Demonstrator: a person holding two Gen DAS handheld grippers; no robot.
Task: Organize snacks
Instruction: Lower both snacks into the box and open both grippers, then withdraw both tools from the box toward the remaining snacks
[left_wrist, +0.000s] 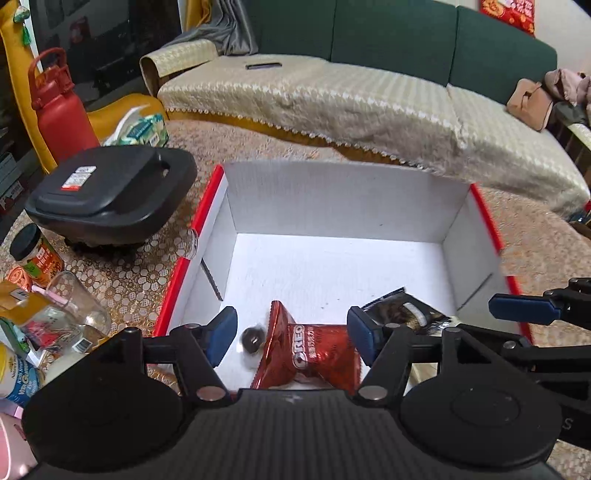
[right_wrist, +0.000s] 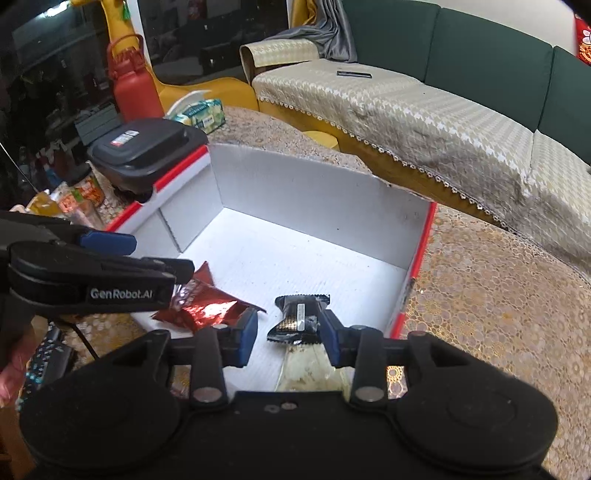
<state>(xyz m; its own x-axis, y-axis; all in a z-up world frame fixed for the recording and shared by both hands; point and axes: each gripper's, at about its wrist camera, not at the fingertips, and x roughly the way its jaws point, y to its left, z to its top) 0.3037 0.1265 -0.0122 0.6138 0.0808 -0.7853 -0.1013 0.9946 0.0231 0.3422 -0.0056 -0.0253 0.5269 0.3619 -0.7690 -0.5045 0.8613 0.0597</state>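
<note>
A white cardboard box (left_wrist: 332, 199) with red outer edges stands open on the table. On its floor lie a red Oreo packet (left_wrist: 314, 354), a small dark round sweet (left_wrist: 253, 338) and a black snack packet (left_wrist: 406, 314). My left gripper (left_wrist: 291, 336) is open over the box's near side, the Oreo packet loose between its blue pads. In the right wrist view my right gripper (right_wrist: 290, 334) straddles the black packet (right_wrist: 299, 317); a gap shows at the left pad, so it is open. A clear bag of pale snacks (right_wrist: 314, 369) lies just under it. The box (right_wrist: 295, 184) fills the middle.
Left of the box sit a black lidded container (left_wrist: 110, 192), a red bottle (left_wrist: 59, 107), a tissue pack (left_wrist: 140, 129), a glass (left_wrist: 77, 302) and several jars and packets. A covered sofa (left_wrist: 369, 103) runs behind the gold lace tablecloth (right_wrist: 498, 314).
</note>
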